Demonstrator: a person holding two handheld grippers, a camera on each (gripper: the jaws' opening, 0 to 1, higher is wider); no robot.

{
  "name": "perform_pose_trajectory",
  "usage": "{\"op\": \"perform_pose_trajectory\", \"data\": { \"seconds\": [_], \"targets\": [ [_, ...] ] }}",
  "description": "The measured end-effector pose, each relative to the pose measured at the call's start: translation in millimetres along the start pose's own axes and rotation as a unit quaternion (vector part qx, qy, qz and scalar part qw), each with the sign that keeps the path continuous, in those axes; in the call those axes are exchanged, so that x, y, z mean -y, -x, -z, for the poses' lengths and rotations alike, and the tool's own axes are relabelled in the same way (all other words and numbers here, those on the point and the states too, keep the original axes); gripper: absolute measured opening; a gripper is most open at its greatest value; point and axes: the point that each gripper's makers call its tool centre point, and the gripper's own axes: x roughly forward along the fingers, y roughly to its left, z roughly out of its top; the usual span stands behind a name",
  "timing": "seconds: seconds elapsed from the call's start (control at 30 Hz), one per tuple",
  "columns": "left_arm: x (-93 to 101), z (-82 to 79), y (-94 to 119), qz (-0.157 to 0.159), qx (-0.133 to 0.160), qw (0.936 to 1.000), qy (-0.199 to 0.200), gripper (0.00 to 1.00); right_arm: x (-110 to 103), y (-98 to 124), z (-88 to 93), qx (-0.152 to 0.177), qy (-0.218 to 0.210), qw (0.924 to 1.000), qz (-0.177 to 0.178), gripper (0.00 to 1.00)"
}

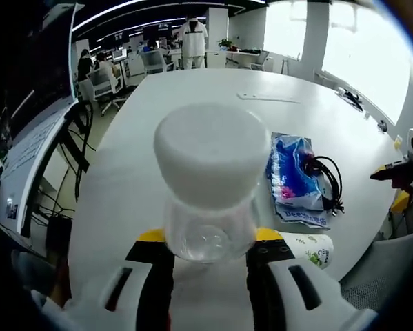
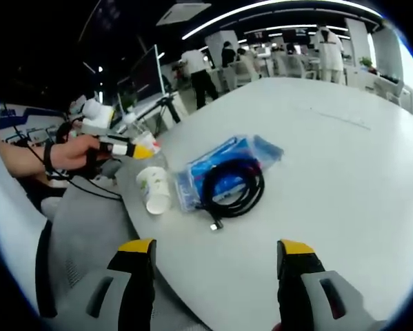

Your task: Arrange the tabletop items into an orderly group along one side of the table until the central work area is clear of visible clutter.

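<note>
- Clear plastic jar [image 1: 209,200] with a white lid: held off the bench [image 1: 192,89], clamped at its transparent body between the left tongs [image 1: 209,258].
- Step in hand, by judgement: carrying the jar to the group; next, it needs setting down upright beside the other items.
- Group near the bench edge: blue packet [image 2: 223,169], black coiled cable [image 2: 234,186] lying on it, paper cup [image 2: 154,189] on its side.
- Right tongs [image 2: 216,265]: spread apart, empty.

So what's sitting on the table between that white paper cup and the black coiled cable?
In the right gripper view, the blue plastic packet lies between the paper cup and the black cable; the cable rests partly on it.
</note>
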Motion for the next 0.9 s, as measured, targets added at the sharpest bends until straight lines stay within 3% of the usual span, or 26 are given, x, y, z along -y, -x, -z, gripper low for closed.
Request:
{"op": "perform_pose_trajectory", "data": {
  "seconds": [0.57, 0.8, 0.9],
  "targets": [
    [0.7, -9.5, -9.8, 0.004, -0.005, 0.9999, 0.012, 0.40, 2.6, 0.8, 7.7, -0.002, -0.017, 0.9998, 0.013, 0.72],
    [0.9, -18.7, -17.9, 0.010, -0.009, 0.9998, 0.016, 0.40, 5.9, -2.2, 1.7, 0.011, -0.023, 0.9996, 0.014, 0.72],
    [0.3, -23.5, -23.2, 0.009, -0.011, 0.9996, 0.024, 0.40, 8.7, -3.7, 6.0, -0.006, 0.004, 0.9997, 0.022, 0.73]
  ]
}}
